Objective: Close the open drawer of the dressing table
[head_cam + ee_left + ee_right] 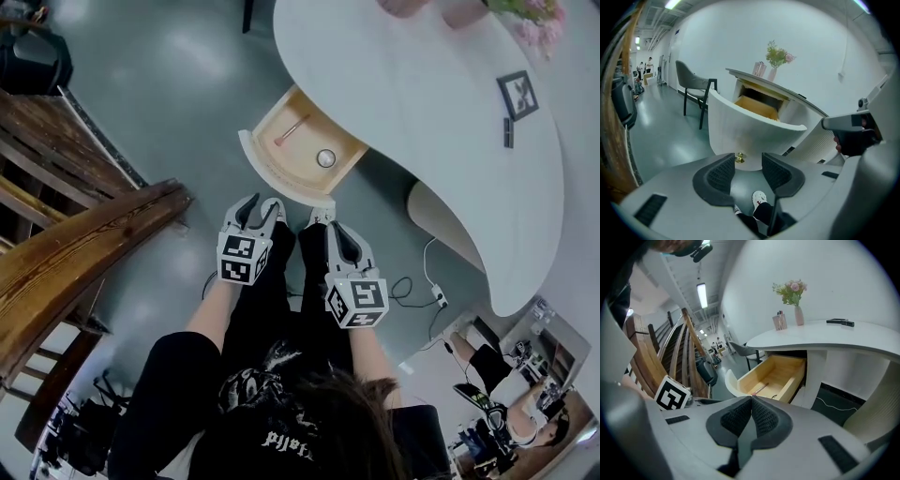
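The white dressing table (422,103) has its wooden drawer (302,141) pulled out, curved white front (272,176) toward me. A thin pink stick (292,129) and a small round object (325,158) lie inside the drawer. My left gripper (258,208) hovers just short of the drawer front, open and holding nothing. In the left gripper view the drawer front (750,129) and its gold knob (739,158) sit right beyond the left gripper (747,171). My right gripper (330,223) is beside it, shut and empty. In the right gripper view the right gripper (751,416) points at the drawer (771,376).
A wooden stair rail (84,262) runs along the left. The table's ribbed pedestal (441,220) stands right of the drawer, with a cable and plug (417,291) on the floor. A chair (696,84) stands beyond the table, and a vase of flowers (797,305) on top.
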Motion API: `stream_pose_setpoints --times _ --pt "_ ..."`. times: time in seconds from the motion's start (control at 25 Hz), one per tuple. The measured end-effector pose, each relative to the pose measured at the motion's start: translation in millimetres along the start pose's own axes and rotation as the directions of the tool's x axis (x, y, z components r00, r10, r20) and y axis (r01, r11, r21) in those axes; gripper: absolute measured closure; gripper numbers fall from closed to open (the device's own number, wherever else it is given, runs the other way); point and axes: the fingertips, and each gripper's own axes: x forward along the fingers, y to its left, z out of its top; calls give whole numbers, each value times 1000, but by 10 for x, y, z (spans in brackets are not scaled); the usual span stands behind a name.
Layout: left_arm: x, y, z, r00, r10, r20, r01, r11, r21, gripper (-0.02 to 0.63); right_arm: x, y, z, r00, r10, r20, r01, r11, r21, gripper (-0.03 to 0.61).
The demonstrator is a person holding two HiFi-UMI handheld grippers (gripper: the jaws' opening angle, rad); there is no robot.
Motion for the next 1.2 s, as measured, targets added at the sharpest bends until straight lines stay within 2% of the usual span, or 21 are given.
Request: stream_pose_setpoints --times 0.16,0.44,0.56,0.76,1.0,1.2 --pt "170 49 -85 1000 5 -19 -5 1000 -2 430 -16 -18 -13 999 -21 29 19 998 56 552" --pt "450 171 -134 998 8 -55 -8 1000 7 430 -5 -133 -133 999 -51 11 50 997 61 552" --pt "536 201 -145 997 15 -75 -12 999 44 430 2 -172 -150 998 -58 8 57 996 71 552" --pt "645 224 -166 994 29 -103 -22 998 65 440 14 -162 -145 999 -50 -2 50 997 61 552" --pt "711 271 -243 989 47 -140 -29 992 126 472 60 -93 -140 1000 -17 -13 18 998 54 552" --pt "759 253 -265 987 32 -160 -9 990 142 472 88 -32 -170 1000 0 -21 1 998 57 552"
